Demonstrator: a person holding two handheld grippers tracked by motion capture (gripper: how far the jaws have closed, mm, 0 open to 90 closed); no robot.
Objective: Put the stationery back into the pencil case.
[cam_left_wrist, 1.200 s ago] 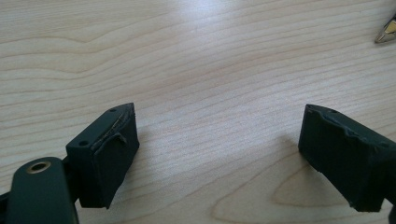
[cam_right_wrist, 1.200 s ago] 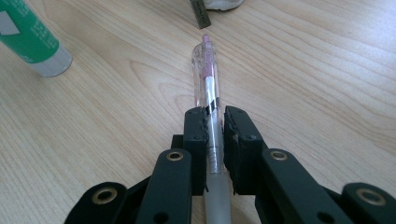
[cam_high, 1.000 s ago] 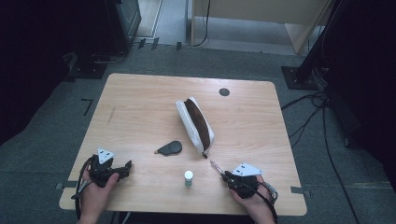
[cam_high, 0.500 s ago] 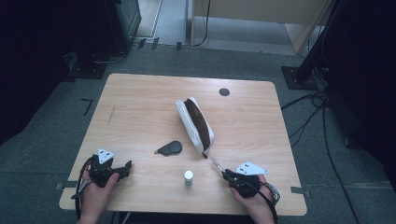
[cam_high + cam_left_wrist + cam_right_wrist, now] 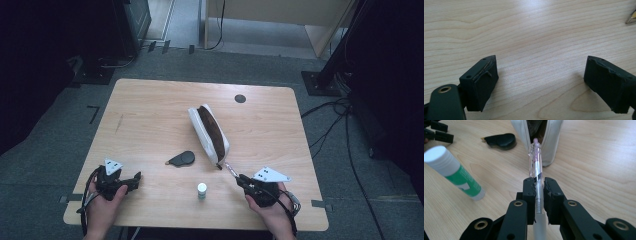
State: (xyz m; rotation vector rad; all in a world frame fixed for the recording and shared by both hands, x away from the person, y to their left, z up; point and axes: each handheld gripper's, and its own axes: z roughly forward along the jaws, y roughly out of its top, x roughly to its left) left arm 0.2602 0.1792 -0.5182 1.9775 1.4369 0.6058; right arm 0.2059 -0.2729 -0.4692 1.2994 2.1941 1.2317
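At the near edge of the desk point(image 5: 150, 100), the right tongs point(image 5: 539, 185) are clamped on a clear pen point(image 5: 536, 162), its tip aimed at the open white pencil case point(image 5: 209, 134) just beyond. That grasp looks done; slipping the pen inside remains. The left tongs point(image 5: 540, 77) stand apart over bare wood. A glue stick point(image 5: 201, 189) and a black case point(image 5: 182, 159) lie outside the pencil case.

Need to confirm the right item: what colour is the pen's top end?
Clear with a pink tint, on the pen; best in the right gripper view.
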